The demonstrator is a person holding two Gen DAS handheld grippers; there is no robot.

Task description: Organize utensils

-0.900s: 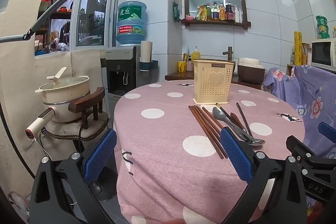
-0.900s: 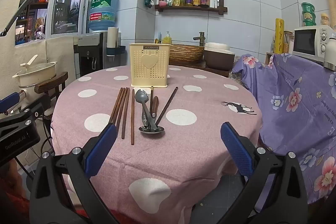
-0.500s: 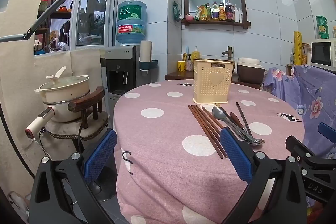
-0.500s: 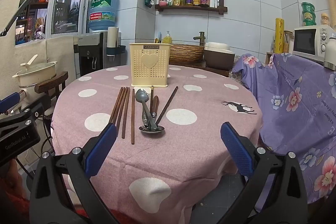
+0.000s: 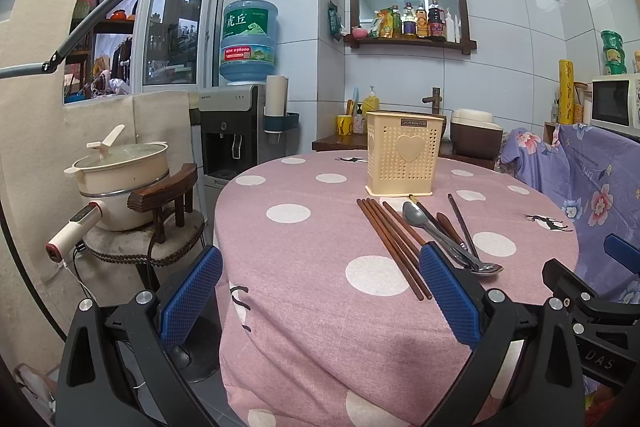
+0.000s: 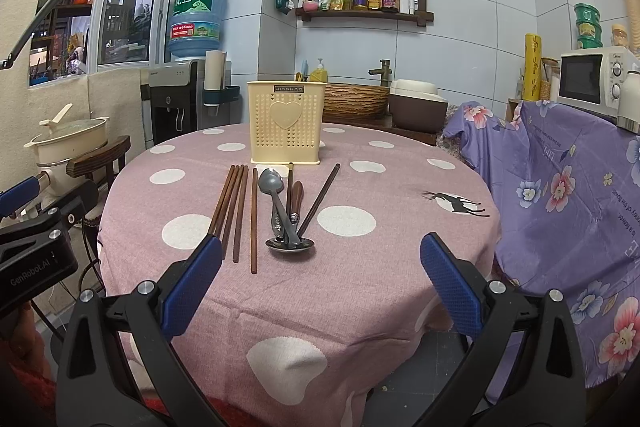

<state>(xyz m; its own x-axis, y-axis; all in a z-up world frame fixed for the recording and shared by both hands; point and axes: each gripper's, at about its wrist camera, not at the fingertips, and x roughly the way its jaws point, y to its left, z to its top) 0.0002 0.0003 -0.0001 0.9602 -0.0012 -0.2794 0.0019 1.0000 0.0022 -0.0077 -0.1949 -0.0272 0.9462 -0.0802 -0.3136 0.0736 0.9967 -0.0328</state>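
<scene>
**Utensils laid out, nothing picked yet**

Both grippers wide open, empty. Left gripper point(image 5: 320, 303) hangs over the near-left table edge; right gripper point(image 6: 320, 283) sits back from the near edge, aimed straight at the pile. Neither touches anything, so prob. a start pose w/ jaws pre-spread for a first grab.

Utensils lie flat mid-table, just in front of the holder point(image 6: 285, 122), handles running toward/away from it. That lines them up w/ the approach, so a pinch across a shaft looks easy. Brown chopsticks point(image 6: 235, 211) sit in a tight group on the left, one slightly apart. Spoons point(image 6: 280, 211) overlap in the middle: a grey one crossing another whose bowl faces the grippers, plus what seems a wood-handled piece. One dark chopstick point(image 6: 319, 199) angles off on the right. The overlap may make the spoons shift when one is lifted; chopsticks look the simpler start.

Holder is cream, perforated, heart on front, upright, nothing seen sticking out the top.

Table point(image 6: 400, 267): round, pink cloth w/ white dots, soft and creased at the overhang, so thin sticks may be hard to get under.

Room: tiled kitchen, water dispenser point(image 5: 240, 123), pot point(image 5: 120, 167) on a stool at left, mirror shelf w/ bottles, microwave point(image 6: 592, 79) at right, purple floral cover beside the table.
</scene>
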